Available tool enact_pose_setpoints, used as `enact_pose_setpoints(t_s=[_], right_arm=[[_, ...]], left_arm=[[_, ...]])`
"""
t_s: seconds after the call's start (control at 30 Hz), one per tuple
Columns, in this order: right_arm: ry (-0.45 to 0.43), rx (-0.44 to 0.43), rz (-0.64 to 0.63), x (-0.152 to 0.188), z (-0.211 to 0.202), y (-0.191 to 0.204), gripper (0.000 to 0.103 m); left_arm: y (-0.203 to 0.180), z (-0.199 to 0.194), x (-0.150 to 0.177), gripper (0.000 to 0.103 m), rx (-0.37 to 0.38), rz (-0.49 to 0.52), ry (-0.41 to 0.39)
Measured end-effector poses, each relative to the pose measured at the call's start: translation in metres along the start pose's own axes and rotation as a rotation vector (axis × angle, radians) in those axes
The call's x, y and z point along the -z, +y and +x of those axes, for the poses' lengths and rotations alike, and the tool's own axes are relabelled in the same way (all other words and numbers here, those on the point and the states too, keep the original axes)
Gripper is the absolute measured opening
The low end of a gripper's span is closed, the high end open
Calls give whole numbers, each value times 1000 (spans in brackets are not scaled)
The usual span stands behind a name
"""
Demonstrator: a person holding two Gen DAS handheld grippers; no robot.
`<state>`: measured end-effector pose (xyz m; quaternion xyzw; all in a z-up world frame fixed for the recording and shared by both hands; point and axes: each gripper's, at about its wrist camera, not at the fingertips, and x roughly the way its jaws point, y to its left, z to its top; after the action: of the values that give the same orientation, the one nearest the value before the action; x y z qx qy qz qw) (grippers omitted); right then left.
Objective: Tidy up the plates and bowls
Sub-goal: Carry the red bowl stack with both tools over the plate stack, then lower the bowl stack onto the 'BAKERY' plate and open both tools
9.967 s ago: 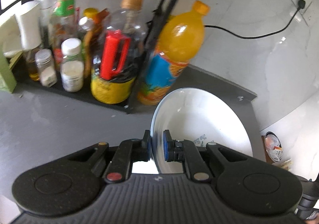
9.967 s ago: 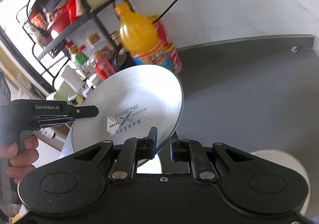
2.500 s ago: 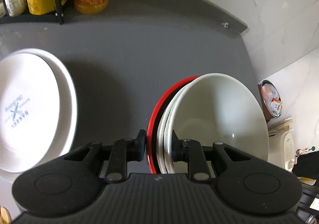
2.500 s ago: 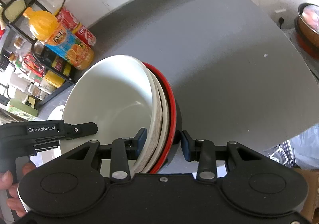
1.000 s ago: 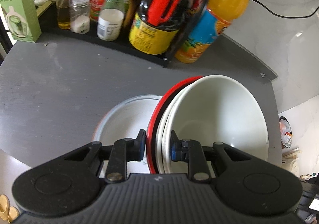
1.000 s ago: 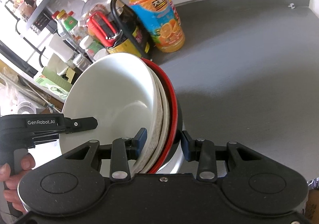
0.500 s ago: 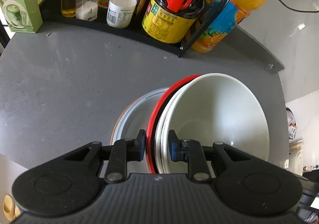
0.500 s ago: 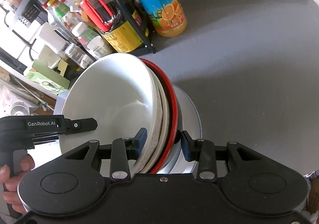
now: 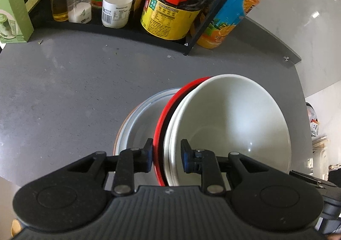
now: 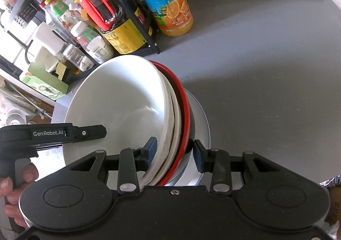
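A stack of nested white bowls (image 9: 230,124) (image 10: 119,107) sits inside a red-rimmed dark bowl (image 9: 168,112) (image 10: 183,101). The stack is tilted and held just above a pile of white plates (image 9: 136,120) (image 10: 201,120) on the grey counter (image 9: 64,90). My left gripper (image 9: 166,155) is shut on the stack's rims at one side. At the opposite side my right gripper (image 10: 173,153) is shut on the rims too. The left gripper's body (image 10: 53,133) and a hand (image 10: 12,186) show beside the bowls in the right wrist view.
A black rack (image 9: 127,28) along the counter's back holds several bottles and jars, among them a dark sauce bottle (image 9: 170,5) (image 10: 115,26). An orange juice bottle (image 9: 234,5) (image 10: 168,1) stands by the rack, a green box (image 9: 15,11) at its left. The counter edge (image 9: 298,82) runs on the right.
Over the last second both grippers carried the bowl stack toward the rack and over the plate pile, which now lies directly under it. The grip on the bowls is unchanged.
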<state>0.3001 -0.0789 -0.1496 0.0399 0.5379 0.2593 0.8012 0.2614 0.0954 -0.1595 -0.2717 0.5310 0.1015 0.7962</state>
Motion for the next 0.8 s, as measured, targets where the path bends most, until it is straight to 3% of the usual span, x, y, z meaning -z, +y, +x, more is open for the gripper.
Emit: enact_pose_setpoints(t_s=[0.47, 0.63, 0.8], right_arm=[[28, -2, 16, 1, 7, 5, 36], [12, -5, 40, 4, 7, 6, 44], [-60, -12, 82, 8, -12, 7, 62]], left_arm=[[18, -8, 2, 23, 30, -77, -14], [14, -6, -2, 29, 30, -37, 12], [9, -14, -6, 56, 37, 44, -19]])
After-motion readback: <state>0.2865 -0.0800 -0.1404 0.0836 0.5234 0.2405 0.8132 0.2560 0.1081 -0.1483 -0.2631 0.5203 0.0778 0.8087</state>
